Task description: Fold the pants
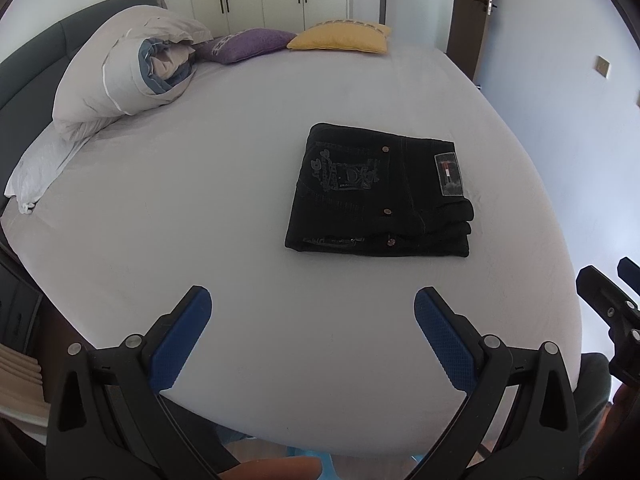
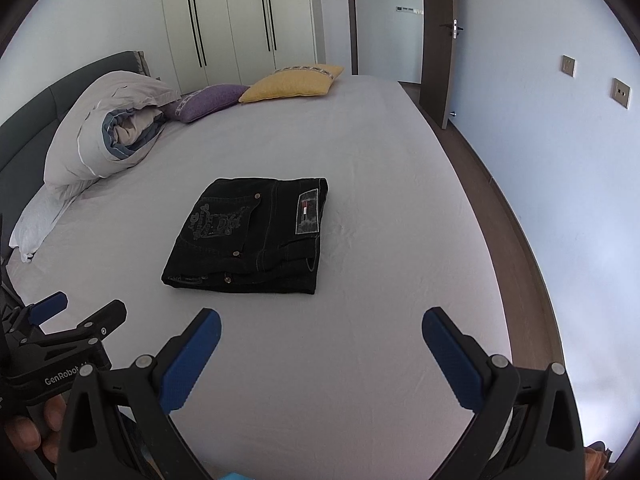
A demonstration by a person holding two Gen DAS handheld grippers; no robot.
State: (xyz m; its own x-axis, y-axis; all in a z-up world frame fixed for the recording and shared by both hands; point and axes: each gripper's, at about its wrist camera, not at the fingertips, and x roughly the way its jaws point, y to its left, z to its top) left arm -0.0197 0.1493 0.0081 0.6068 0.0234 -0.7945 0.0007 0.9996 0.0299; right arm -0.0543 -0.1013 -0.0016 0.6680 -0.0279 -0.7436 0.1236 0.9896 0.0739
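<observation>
While the black pants (image 1: pixel 380 192) lay folded into a compact stack on the grey bed sheet (image 1: pixel 200 220), both tools hung back over the near edge of the mattress. Left gripper (image 1: pixel 313 308) had its blue pads spread wide, gripping nothing; right gripper (image 2: pixel 321 330) was equally agape and empty. A rolled duvet (image 2: pixel 104 132), purple cushion (image 2: pixel 208 100) and yellow cushion (image 2: pixel 292 82) sat by the headboard.

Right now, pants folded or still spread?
Folded. The black pants lie as a compact rectangle with stacked layers along the near edge on the bed sheet. Both grippers, left and right, are open and clear of them.
</observation>
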